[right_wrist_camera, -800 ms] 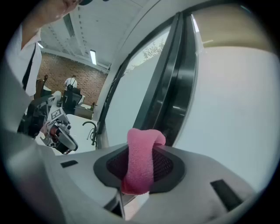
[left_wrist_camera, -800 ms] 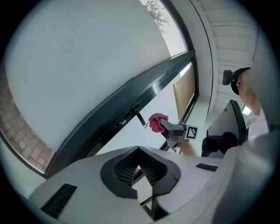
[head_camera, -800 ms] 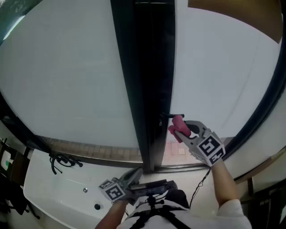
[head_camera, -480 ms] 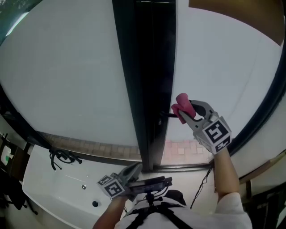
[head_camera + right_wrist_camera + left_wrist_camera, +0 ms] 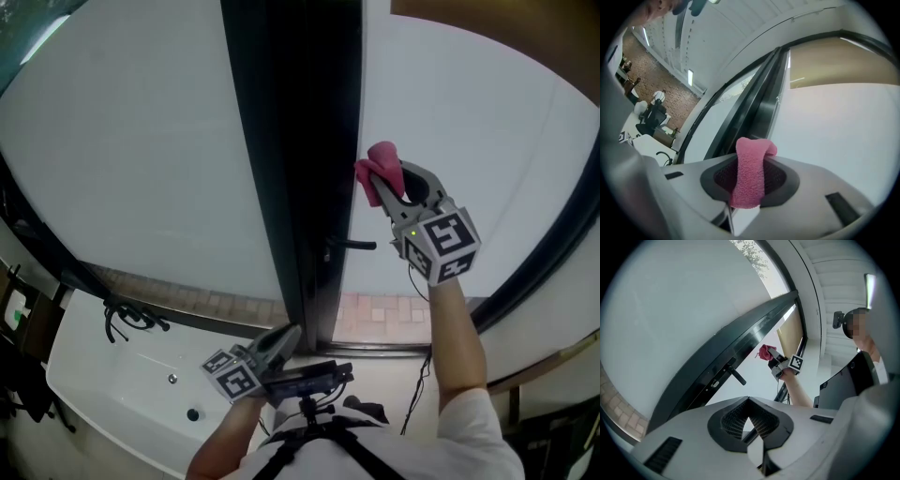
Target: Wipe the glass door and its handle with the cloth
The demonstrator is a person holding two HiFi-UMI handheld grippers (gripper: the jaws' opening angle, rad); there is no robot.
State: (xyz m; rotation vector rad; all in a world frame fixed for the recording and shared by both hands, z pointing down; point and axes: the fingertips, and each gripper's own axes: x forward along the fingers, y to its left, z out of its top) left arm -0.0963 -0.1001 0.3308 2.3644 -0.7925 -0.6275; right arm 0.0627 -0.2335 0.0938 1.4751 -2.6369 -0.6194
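Tally:
- Two grey plastic claws with marker cubes: left claw [image 5: 284,341], right claw [image 5: 382,180].
- One pink terry cloth [image 5: 377,161].
- One black lever door handle [image 5: 352,246].
- Two frosted white glass panes: left pane [image 5: 141,159], right pane [image 5: 478,131].
- One dark door frame [image 5: 300,141].
- One white counter [image 5: 112,394].
- One black cable [image 5: 131,330].

You're in what looks like an office or similar commercial building, not a home. A tall frosted glass door [image 5: 450,141] in a dark metal frame [image 5: 300,141] with a lever handle [image 5: 354,246] fills your head view. At 7 o'clock there, a white worktop [image 5: 112,394] carries loose cables [image 5: 131,328], and brick paving [image 5: 375,309] shows at 6 o'clock. In your right gripper view, at 9 o'clock, desks and chairs [image 5: 652,116] sit below ceiling strip lights [image 5: 690,77].
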